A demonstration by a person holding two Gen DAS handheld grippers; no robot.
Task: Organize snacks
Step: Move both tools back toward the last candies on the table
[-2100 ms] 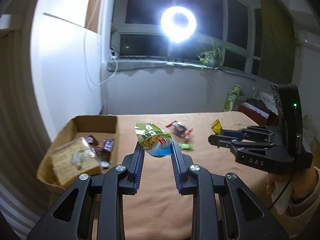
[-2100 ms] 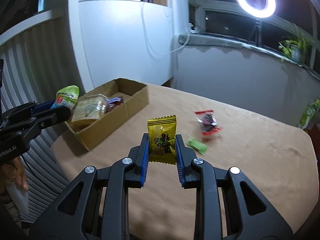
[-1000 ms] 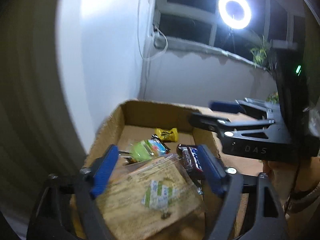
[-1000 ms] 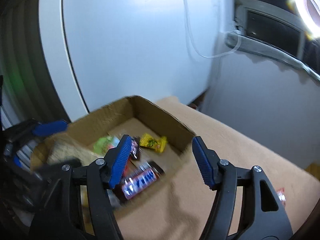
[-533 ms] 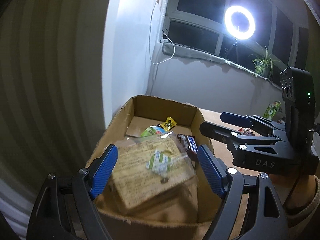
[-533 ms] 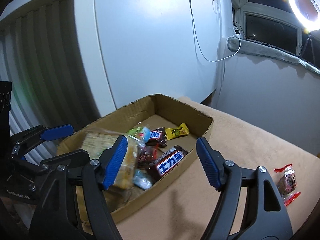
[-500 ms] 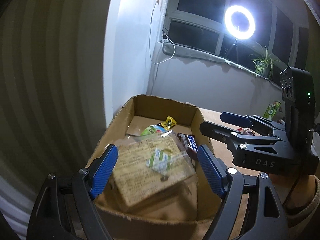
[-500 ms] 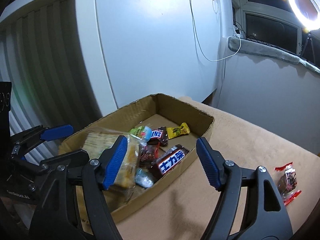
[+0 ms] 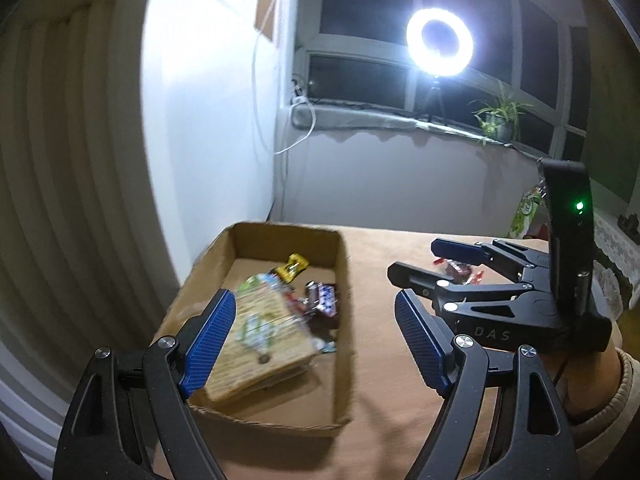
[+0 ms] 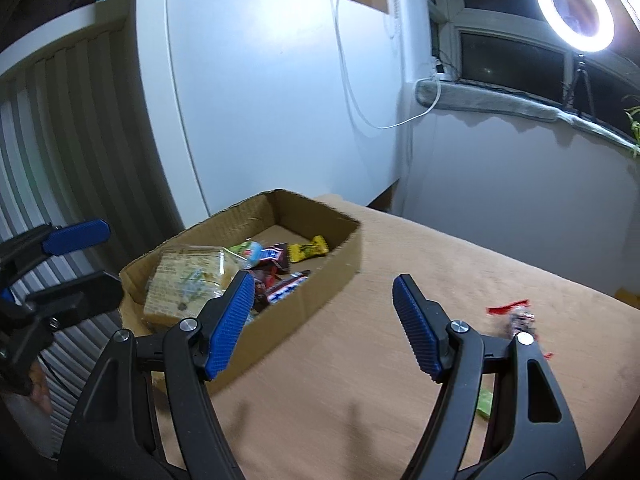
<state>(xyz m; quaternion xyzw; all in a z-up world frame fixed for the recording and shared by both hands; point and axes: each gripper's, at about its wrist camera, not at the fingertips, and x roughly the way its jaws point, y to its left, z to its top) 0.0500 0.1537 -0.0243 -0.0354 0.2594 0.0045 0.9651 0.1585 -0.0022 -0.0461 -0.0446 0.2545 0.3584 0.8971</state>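
Note:
A cardboard box sits at the table's left end and holds a big cracker pack, a yellow candy, a green pouch and chocolate bars. My left gripper is open and empty, above the box's right side. My right gripper is open and empty, over the table just right of the box; it also shows in the left wrist view. A red-wrapped snack and a green candy lie on the table.
The tan table ends at a white wall on the left and a grey wall at the back. A ring light and a potted plant stand on the window ledge. A green bag stands at the far right.
Both grippers let go of their snacks into the box and opened wide. Since half a second ago both have drawn back and swung to the right, away from the box.

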